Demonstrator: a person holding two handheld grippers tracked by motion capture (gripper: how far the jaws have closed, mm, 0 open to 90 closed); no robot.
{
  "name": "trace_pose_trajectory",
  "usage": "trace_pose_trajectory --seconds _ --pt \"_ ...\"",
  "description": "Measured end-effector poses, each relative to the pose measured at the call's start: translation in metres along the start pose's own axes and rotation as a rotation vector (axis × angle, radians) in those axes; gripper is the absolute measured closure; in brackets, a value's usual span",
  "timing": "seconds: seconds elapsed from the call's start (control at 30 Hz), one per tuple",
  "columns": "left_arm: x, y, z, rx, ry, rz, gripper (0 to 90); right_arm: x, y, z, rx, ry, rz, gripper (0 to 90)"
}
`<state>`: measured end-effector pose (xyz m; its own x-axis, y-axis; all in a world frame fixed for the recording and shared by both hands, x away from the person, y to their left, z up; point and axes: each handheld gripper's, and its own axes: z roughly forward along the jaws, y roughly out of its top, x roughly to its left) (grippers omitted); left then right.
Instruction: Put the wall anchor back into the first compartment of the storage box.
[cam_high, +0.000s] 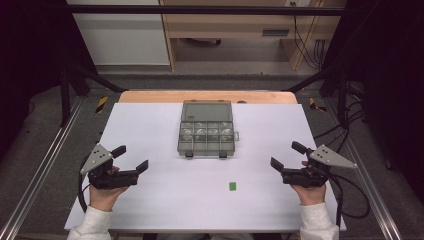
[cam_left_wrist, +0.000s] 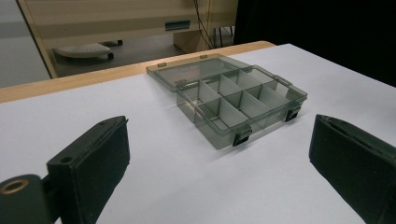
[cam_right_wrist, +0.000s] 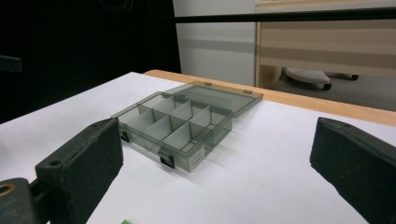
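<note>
A grey see-through compartment box (cam_high: 207, 134) lies open at the middle of the white tabletop, its lid (cam_high: 207, 109) folded back flat. Its several cells look empty in the left gripper view (cam_left_wrist: 238, 100) and the right gripper view (cam_right_wrist: 175, 123). A small green piece (cam_high: 232, 186) rests on the table in front of the box, its corner at the bottom edge of the right gripper view (cam_right_wrist: 124, 222). My left gripper (cam_high: 132, 158) rests at the front left, open, nothing between its jaws. My right gripper (cam_high: 287, 155) sits at the front right, open and empty, to the right of the green piece.
The white board (cam_high: 150, 200) covers a wooden table whose far edge (cam_high: 207, 96) shows behind the box. Black frame posts (cam_high: 65, 90) stand at both sides, with cables (cam_high: 345, 195) trailing at the right. A wooden cabinet (cam_high: 240, 25) stands on the floor beyond.
</note>
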<state>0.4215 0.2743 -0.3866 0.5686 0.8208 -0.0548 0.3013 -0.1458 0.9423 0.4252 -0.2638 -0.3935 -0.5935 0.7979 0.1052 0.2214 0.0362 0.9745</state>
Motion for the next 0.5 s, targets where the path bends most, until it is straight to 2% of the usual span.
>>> trace_pose_trajectory --seconds 0.3,0.5 --pt "-0.001 -0.001 0.000 0.006 0.005 0.011 5.1 0.008 -0.002 0.008 0.047 0.012 -0.014 3.8" --pt "-0.001 -0.002 0.002 0.010 0.007 0.011 5.1 0.019 -0.007 0.021 0.099 0.028 -0.021 4.8"
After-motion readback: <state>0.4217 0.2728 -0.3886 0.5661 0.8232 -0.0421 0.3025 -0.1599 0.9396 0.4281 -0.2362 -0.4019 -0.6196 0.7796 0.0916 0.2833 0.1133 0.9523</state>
